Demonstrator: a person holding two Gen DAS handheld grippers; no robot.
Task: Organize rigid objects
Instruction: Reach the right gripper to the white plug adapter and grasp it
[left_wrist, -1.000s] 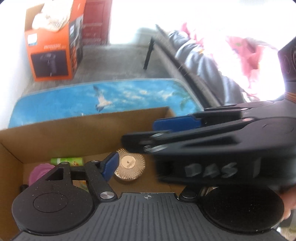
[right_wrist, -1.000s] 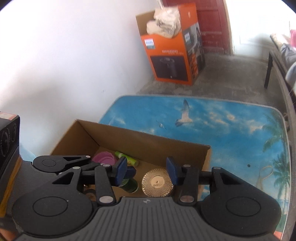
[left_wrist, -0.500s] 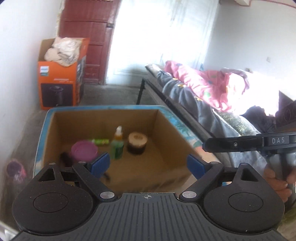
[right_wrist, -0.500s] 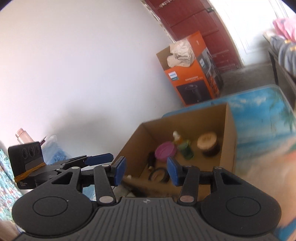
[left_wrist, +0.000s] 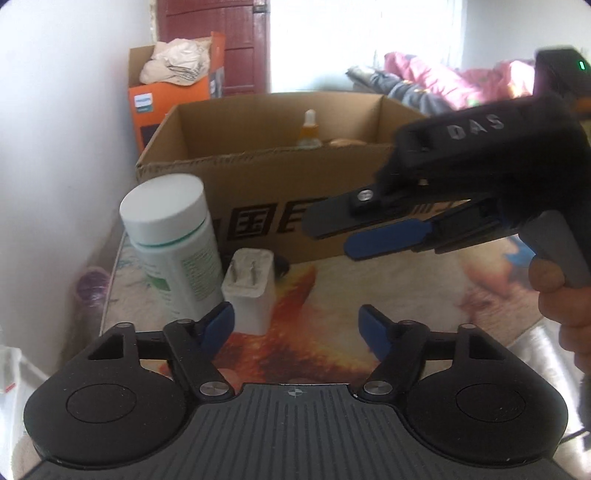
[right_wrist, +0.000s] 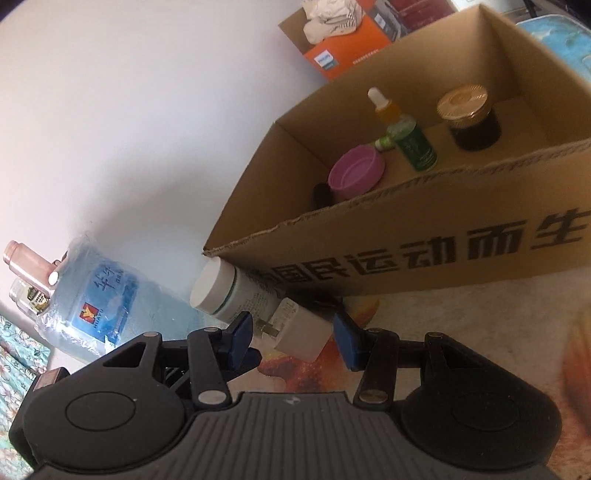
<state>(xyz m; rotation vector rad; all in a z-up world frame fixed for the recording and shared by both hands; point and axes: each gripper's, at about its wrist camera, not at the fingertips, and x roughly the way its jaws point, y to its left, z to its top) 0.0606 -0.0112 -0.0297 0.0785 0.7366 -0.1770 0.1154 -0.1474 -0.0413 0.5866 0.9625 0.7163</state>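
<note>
My left gripper (left_wrist: 297, 326) hangs just above the surface (left_wrist: 332, 295), its fingers spread with nothing between them; they have just been closing in a little. Just ahead of my left fingertip stands the white plug (left_wrist: 251, 291), prongs up, touching the white bottle (left_wrist: 173, 240) to its left. Both sit on the surface just in front of the cardboard box (left_wrist: 258, 192).

My right gripper (right_wrist: 293, 341) is tilted toward the same plug (right_wrist: 299, 332). Its fingers (right_wrist: 240, 341) are parted, and the plug lies between them, but I cannot tell whether either pad touches it. From the left view that gripper (left_wrist: 384, 230) crosses in from the right, a hand (left_wrist: 565, 302) on its handle.

Inside the box (right_wrist: 406, 254) stand a dropper bottle (right_wrist: 386, 107), a green bottle (right_wrist: 413, 144), a pink lid (right_wrist: 356, 171) and a dark jar (right_wrist: 471, 118) with a gold cap. A water jug (right_wrist: 96, 299) sits by the wall.
</note>
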